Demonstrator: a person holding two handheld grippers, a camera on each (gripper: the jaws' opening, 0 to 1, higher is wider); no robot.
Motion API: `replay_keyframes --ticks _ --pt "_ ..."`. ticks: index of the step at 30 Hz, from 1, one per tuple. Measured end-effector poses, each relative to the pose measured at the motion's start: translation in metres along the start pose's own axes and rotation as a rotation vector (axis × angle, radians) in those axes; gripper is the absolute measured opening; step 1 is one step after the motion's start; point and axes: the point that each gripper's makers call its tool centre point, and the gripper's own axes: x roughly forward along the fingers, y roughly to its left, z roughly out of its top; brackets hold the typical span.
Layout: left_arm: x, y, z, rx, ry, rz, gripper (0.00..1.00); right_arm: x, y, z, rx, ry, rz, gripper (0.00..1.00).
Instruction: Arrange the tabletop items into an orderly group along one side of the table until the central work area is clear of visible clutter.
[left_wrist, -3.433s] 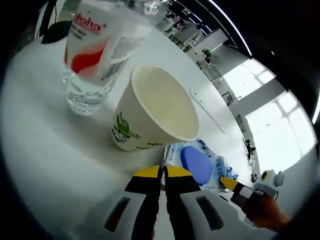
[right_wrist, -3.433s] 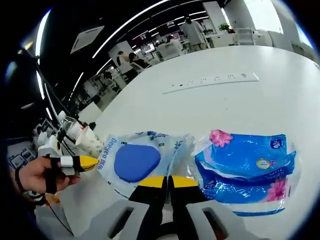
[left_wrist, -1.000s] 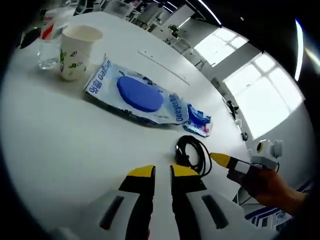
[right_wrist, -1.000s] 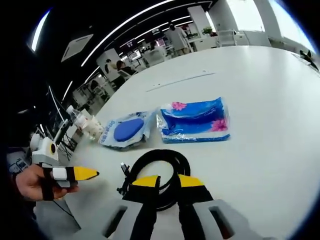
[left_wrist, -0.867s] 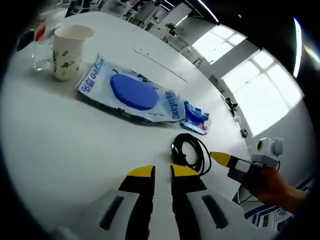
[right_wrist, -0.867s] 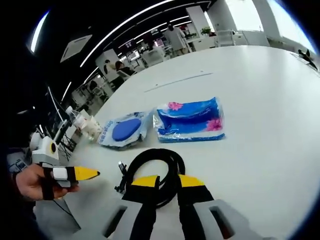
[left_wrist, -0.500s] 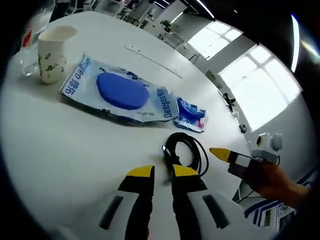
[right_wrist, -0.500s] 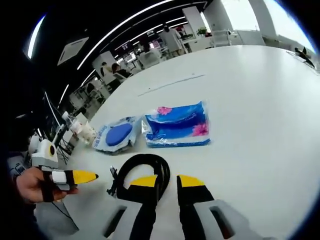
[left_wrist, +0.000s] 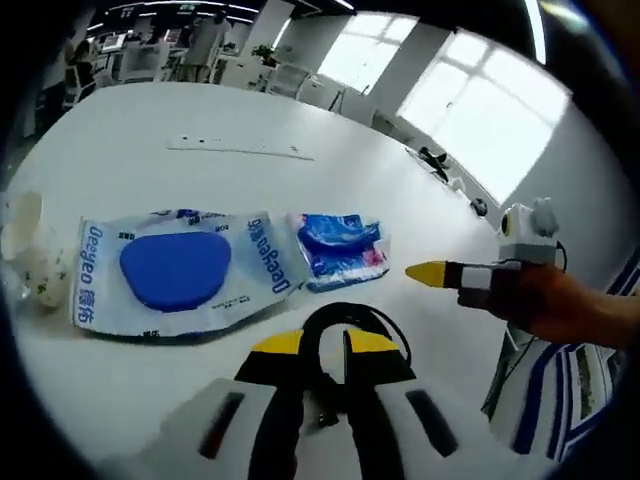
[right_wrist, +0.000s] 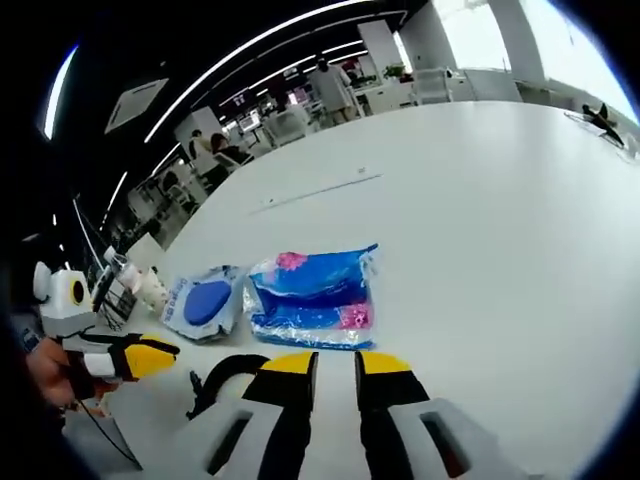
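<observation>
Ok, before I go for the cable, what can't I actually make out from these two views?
- black cable: left gripper view, its near part is hidden behind the left gripper; right gripper view, behind the right gripper. Whether anything is gripped is unclear.
- paper cup: left gripper view, cut off by the edge and blurred.
- wipes pack: right gripper view, label too small to read.
- tissue pack: left gripper view, print blurred.

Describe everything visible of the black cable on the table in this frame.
The black cable is a thin, rubbery-looking cord wound into a loose loop, lying flat on the white table. In the left gripper view it sits just beyond the left gripper, whose jaws hide its near part, close to the blue tissue pack but apart from it. In the right gripper view an arc of it and one plug-like end show beside the right gripper.
</observation>
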Motion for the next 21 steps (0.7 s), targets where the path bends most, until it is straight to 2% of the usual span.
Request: replay_keyframes --ticks 6,11,21 --pt "0.018 0.001 0.026 0.059 -0.010 0.006 0.10 0.008 -0.011 0.009 0.006 0.003 -0.021 0.14" --pt "0.035 0.003 0.040 0.127 0.003 0.019 0.10 0.018 -0.016 0.014 0.033 0.003 -0.030 0.14" --pt "0.063 0.016 0.065 0.187 0.019 0.051 0.10 0.026 -0.031 0.013 0.035 0.035 -0.047 0.15"
